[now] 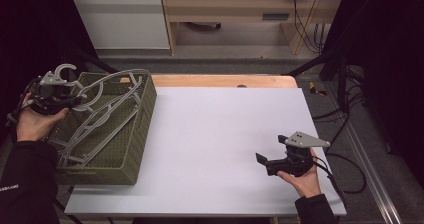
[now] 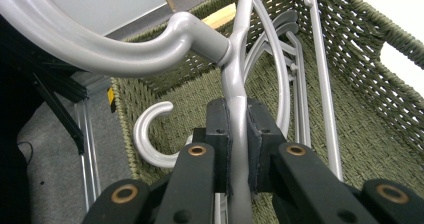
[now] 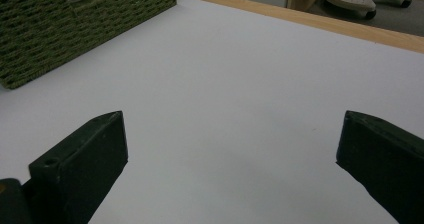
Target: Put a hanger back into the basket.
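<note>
An olive woven basket (image 1: 130, 149) stands on the left part of the table and holds several grey plastic hangers (image 1: 100, 126). My left gripper (image 1: 77, 101) is at the basket's far left corner, shut on the neck of one grey hanger (image 2: 235, 79) just below its hook (image 1: 65, 71). In the left gripper view the pads (image 2: 221, 134) press on that neck from both sides, and a second hanger's hook (image 2: 147, 139) lies lower in the basket. My right gripper (image 1: 271, 149) hovers low over the white table top at the right. Its jaws stand wide open with nothing between them (image 3: 230, 154).
The white table top (image 1: 220, 134) stretches between basket and right gripper, with a wooden strip (image 1: 225, 80) along its far edge. Beyond the table are a cabinet (image 1: 125, 19) and floor cables (image 1: 350, 119). The basket's side wall (image 3: 60, 34) shows at the right gripper view's upper left.
</note>
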